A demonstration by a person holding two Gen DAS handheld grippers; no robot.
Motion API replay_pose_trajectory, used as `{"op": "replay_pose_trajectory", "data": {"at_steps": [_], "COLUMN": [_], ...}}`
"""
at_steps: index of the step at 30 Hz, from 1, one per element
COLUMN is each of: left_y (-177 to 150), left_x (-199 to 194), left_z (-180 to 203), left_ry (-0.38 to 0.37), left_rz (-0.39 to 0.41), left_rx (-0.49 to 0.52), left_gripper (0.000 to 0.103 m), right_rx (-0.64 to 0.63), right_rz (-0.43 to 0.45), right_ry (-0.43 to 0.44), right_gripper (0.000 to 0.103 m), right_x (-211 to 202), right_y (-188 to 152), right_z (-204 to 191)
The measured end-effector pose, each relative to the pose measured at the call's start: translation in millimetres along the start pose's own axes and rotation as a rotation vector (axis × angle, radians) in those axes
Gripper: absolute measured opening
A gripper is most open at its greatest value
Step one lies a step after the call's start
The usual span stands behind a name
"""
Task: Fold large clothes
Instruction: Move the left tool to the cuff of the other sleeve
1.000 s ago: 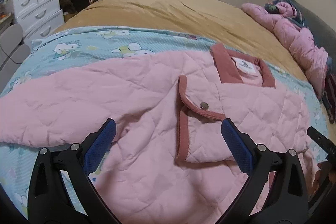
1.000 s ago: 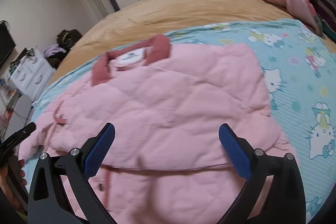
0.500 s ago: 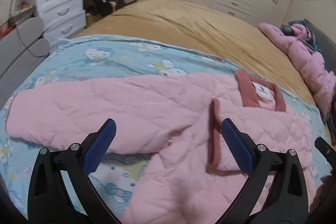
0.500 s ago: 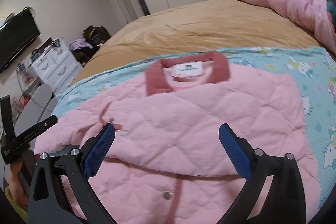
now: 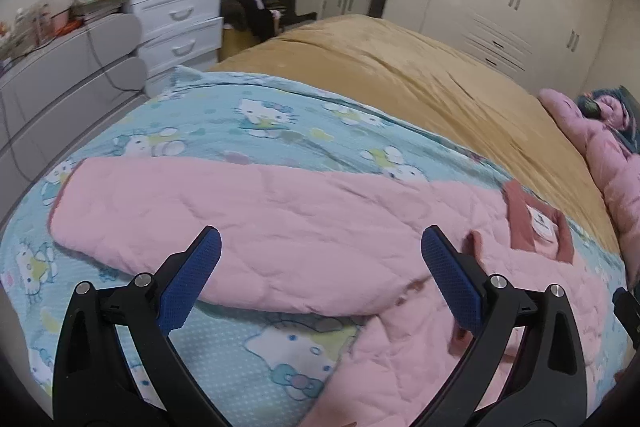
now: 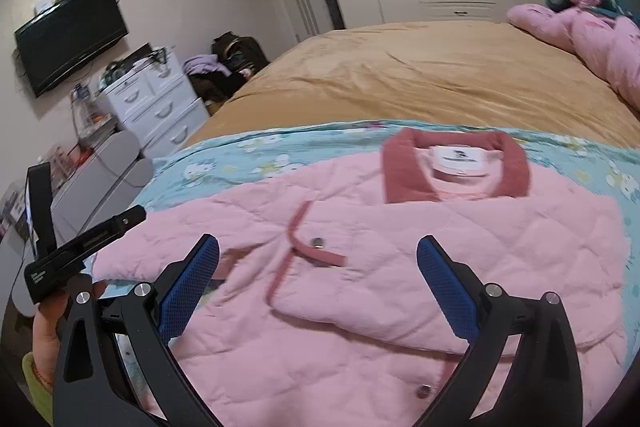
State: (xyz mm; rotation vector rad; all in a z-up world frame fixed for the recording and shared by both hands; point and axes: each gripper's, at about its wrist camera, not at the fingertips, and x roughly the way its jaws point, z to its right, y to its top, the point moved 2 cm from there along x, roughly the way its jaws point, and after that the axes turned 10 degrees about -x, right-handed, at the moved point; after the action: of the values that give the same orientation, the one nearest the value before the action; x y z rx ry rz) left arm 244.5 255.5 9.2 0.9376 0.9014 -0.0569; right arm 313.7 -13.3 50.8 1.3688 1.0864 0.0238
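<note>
— Where's the jacket?
— I see the pink quilted jacket (image 6: 400, 267) flat on the bed's blue blanket (image 5: 240, 123), one sleeve outstretched.
— Grippers?
— My left gripper (image 5: 320, 275) and right gripper (image 6: 318, 275) hover wide open, empty.

Soft, even indoor light; fisheye-bent edges, dark corners, slight blur.

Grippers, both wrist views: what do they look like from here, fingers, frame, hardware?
The left gripper and right gripper look alike: a black plastic frame splaying into two arms, silver round screws at the joints, and flat blue pads with a fine dotted texture. In the right wrist view, the left unit's black body shows white lettering. No cables or sleeves visible.
</note>
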Motion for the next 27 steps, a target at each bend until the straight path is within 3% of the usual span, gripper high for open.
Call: {"op": "replay_pose_trajectory", "data": {"at_steps": [17, 27], "left_y": [23.9, 28.0], "left_x": [1.2, 1.6], "left_z": [-81.4, -128.5], "left_ry": [0.105, 0.164], "left_rz": [0.037, 0.048], "left_rx": [-0.19, -0.318], "left_gripper": [0.094, 0.094], "right_rx": [-0.157, -0.21], "right_rz": [-0.032, -0.059], "right_ry": [0.143, 0.2], "right_gripper": [0.099, 0.099], "right_x": [48.4, 72.1], "right_y": [27.4, 29.8], "right_z": [-105.3, -144.3]}}
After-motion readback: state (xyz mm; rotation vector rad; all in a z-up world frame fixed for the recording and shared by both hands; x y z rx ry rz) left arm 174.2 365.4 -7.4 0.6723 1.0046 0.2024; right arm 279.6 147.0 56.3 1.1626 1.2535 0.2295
